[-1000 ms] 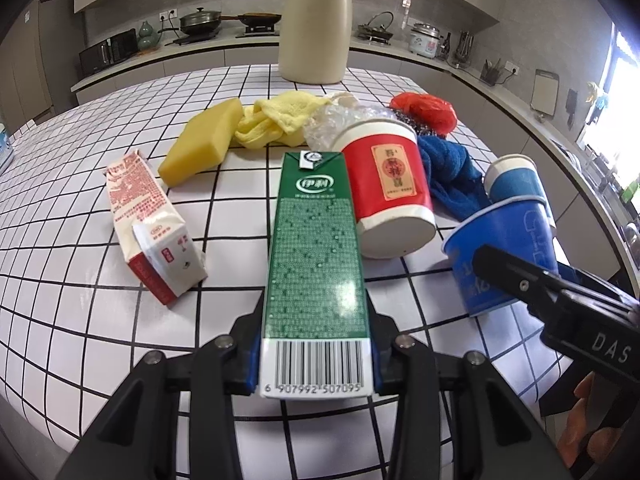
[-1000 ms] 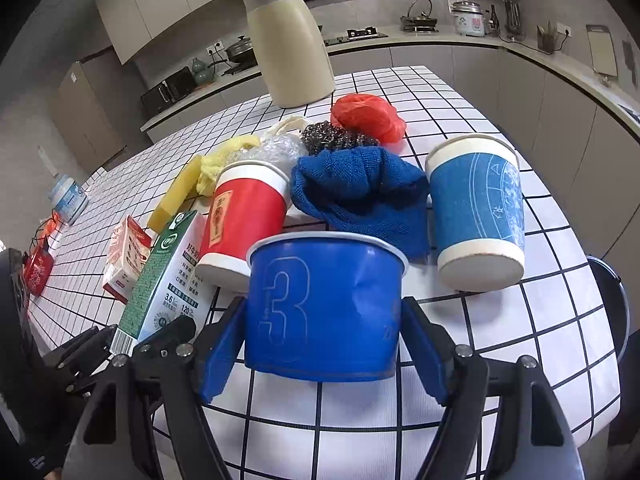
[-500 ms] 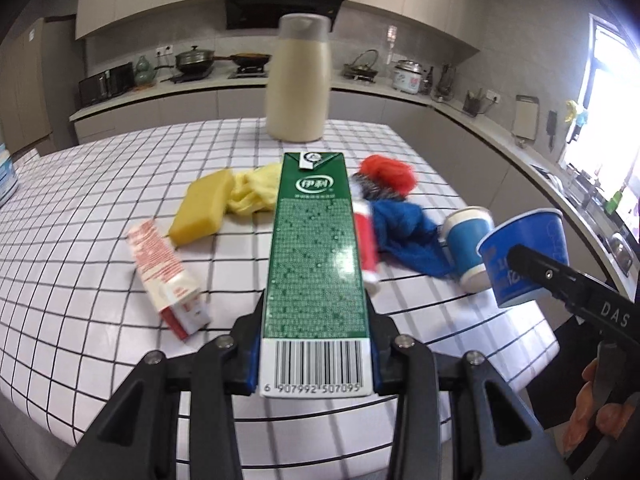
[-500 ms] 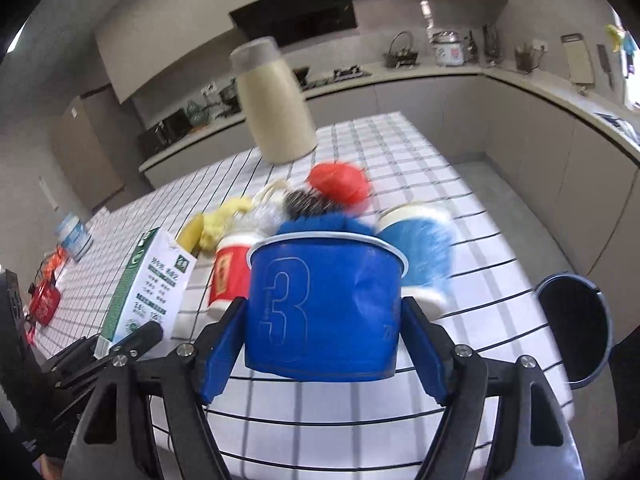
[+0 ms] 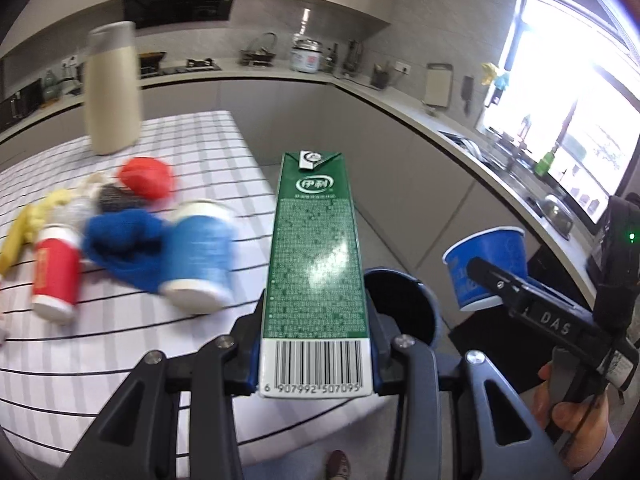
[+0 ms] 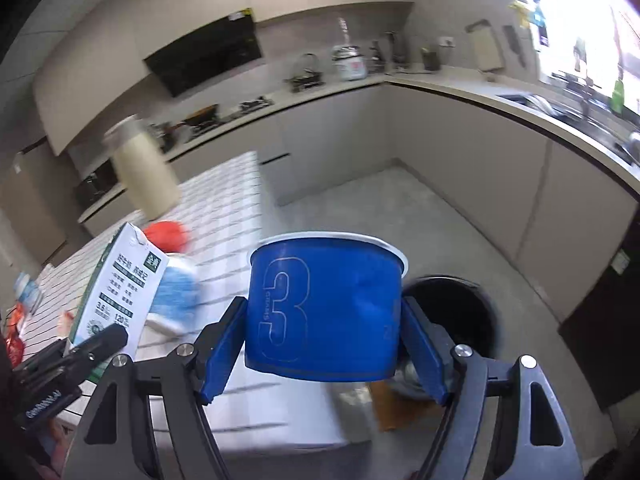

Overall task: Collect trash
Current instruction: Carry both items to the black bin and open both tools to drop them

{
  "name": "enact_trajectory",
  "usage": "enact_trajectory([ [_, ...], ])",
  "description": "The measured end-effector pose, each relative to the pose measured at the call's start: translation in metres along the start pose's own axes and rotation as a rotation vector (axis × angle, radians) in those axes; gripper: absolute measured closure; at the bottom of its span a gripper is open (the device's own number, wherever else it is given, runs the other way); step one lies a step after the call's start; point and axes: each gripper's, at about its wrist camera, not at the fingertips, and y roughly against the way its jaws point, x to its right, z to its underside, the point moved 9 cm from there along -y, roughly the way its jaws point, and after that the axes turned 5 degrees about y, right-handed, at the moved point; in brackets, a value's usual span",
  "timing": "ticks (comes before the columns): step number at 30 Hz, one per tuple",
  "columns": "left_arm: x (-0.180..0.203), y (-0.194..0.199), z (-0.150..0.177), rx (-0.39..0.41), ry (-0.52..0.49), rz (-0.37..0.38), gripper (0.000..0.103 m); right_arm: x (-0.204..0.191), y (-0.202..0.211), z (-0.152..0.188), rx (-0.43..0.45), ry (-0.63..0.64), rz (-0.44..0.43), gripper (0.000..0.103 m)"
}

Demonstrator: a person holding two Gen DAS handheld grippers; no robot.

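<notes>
Left view: left gripper (image 5: 314, 354) still clamped on green carton (image 5: 314, 276), now swung off table (image 5: 120, 344) over bin (image 5: 404, 304). Right view: right gripper (image 6: 322, 354) still clamped on blue cup (image 6: 324, 308), bin (image 6: 456, 316) now close behind.

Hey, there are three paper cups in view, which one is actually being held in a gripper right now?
The wide blue bowl-cup marked 3, clamped in the right gripper near the bin. The taller blue cup and red cup sit on the table.
</notes>
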Motion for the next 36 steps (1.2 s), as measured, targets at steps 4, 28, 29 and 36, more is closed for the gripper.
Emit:
enact_trajectory([
  [4,0.056,-0.051,0.009,-0.064,0.001,0.044,0.063,0.073,-0.007,0.000,-0.035,-0.015,0.032,0.026],
  [28,0.090,-0.232,0.067,-0.270,0.033,-0.155,0.032,0.218,-0.182,0.057,-0.313,-0.028,-0.039,0.023],
  [29,0.091,-0.226,0.063,-0.254,0.038,-0.159,0.032,0.220,-0.179,0.053,-0.307,-0.032,-0.039,0.023],
  [36,0.095,-0.156,0.029,-0.172,0.008,-0.180,0.032,0.212,-0.140,0.029,-0.238,-0.058,-0.021,0.023],
])
